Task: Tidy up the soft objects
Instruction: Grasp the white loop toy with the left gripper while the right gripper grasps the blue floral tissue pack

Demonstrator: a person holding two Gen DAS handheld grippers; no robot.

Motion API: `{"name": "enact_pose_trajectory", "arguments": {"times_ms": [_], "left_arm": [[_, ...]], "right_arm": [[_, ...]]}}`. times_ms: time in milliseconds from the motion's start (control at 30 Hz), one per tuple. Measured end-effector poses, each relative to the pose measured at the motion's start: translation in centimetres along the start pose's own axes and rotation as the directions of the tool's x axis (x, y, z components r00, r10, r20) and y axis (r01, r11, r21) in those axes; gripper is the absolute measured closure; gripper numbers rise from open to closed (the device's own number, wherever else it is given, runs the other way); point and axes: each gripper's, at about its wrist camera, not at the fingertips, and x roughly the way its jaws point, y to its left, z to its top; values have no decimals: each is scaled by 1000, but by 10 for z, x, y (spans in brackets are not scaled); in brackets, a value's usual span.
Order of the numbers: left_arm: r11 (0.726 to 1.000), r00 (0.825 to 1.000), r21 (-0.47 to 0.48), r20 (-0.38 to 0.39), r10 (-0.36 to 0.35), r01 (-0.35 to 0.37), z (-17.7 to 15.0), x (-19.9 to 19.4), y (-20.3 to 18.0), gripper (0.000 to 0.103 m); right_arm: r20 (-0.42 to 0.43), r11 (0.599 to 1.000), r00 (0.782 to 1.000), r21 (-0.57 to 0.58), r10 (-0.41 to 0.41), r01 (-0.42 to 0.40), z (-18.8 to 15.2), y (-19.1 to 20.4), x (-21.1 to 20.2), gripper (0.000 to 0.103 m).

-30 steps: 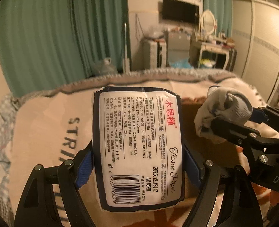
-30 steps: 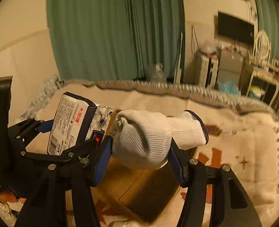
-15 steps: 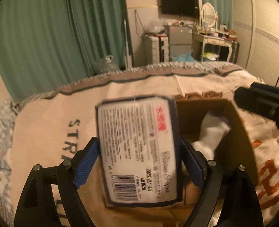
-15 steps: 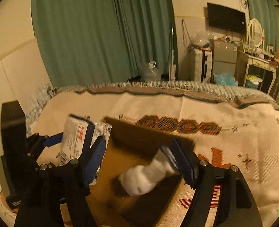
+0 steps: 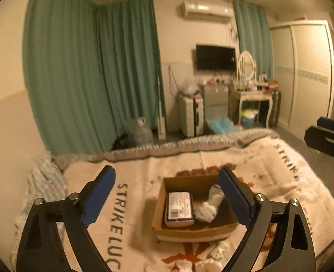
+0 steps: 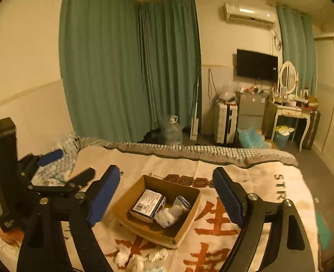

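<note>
A brown cardboard box (image 5: 160, 200) (image 6: 190, 217) sits on the bed. Inside it lie a tissue paper pack (image 5: 179, 208) (image 6: 148, 205) on the left and a rolled white glove (image 5: 208, 205) (image 6: 172, 210) on the right. My left gripper (image 5: 167, 195) is open and empty, held above and in front of the box. My right gripper (image 6: 167, 195) is open and empty too, also raised above the box. The left gripper's body shows at the left of the right wrist view (image 6: 53, 181).
A cream blanket (image 5: 133, 204) with dark lettering and orange characters covers the bed. Several crumpled white tissues (image 5: 216, 251) (image 6: 133, 258) lie in front of the box. Green curtains, a dresser, a TV and a water jug stand beyond the bed.
Both grippers opened and let go: the tissue pack and the glove dropped into the box. Both grippers then pulled up and back from it.
</note>
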Motion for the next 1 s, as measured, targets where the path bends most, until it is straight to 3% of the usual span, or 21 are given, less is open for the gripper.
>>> {"name": "enact_pose_trajectory", "arguments": {"times_ms": [167, 400, 667, 1000], "left_arm": [[999, 999, 12, 10, 40, -40, -21, -46, 0, 9], [996, 989, -60, -134, 60, -69, -93, -42, -1, 9], [991, 950, -120, -311, 15, -55, -179, 5, -23, 9], [983, 884, -165, -468, -2, -86, -249, 43, -39, 9]], "right_arm": [[15, 999, 1000, -36, -3, 3, -16, 12, -64, 0], [-76, 997, 997, -67, 19, -24, -81, 17, -84, 0], [-226, 991, 974, -132, -4, -26, -176, 15, -30, 0], [-371, 975, 928, -187, 40, -116, -237, 4, 50, 0]]}}
